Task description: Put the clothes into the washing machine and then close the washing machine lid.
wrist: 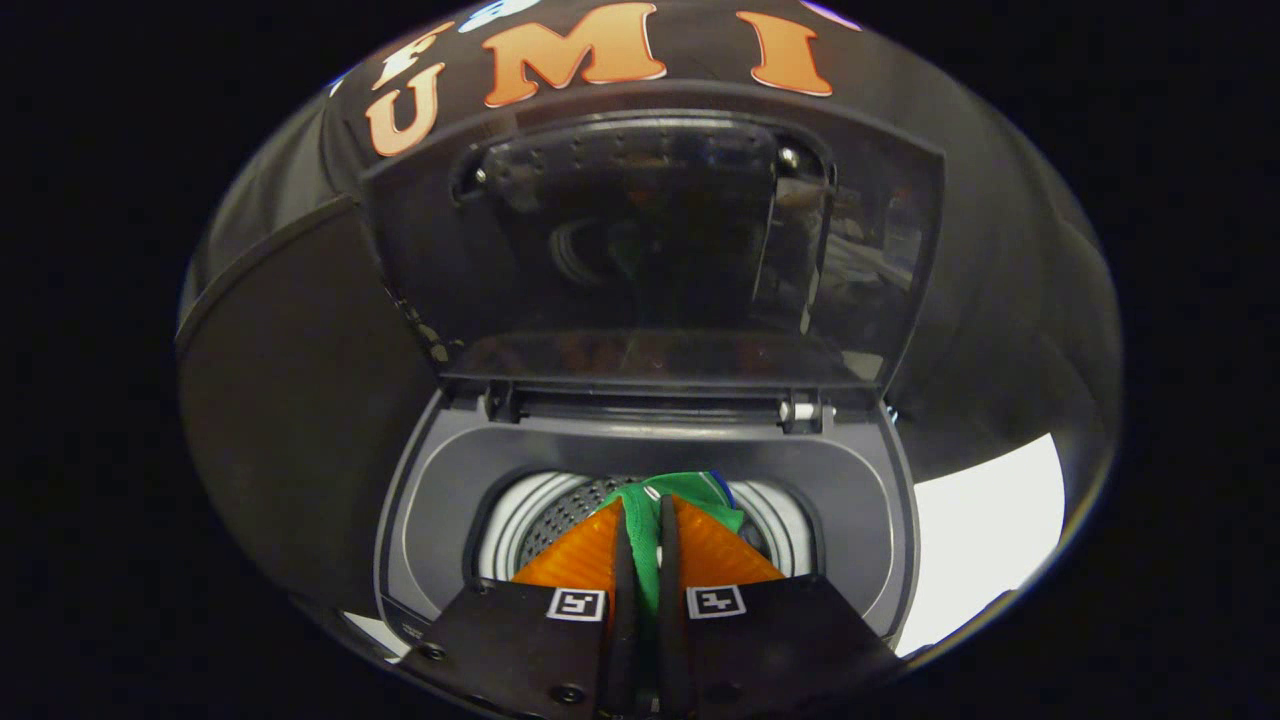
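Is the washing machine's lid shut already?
No, the lid stands upright and open behind the drum, while the gripper holds green cloth pinched between its fingers over the opening.

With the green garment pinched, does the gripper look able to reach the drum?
Probably yes. The lid stands open and the drum lies just beyond the gripper, shut on the green garment; nothing blocks it.
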A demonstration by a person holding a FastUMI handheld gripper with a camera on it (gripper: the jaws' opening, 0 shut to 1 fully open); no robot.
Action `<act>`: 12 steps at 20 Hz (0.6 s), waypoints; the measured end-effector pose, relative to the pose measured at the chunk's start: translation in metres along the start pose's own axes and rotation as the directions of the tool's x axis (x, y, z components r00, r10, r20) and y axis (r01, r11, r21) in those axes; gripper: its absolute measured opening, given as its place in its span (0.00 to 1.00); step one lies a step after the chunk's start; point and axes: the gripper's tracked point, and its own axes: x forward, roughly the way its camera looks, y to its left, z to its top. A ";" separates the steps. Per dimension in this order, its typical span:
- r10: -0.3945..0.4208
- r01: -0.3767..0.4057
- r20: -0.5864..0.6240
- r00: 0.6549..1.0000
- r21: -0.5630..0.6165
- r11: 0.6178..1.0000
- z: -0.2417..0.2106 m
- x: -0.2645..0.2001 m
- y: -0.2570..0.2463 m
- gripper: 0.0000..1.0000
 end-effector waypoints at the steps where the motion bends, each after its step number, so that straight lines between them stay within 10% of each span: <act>1: -0.004 0.004 -0.026 1.000 0.002 1.000 -0.006 0.004 -0.001 0.17; 8: 0.020 -0.020 -0.072 0.997 0.007 1.000 -0.023 0.014 0.006 0.28; 12: 0.000 0.000 -0.060 0.998 0.008 1.000 -0.023 0.010 0.005 0.85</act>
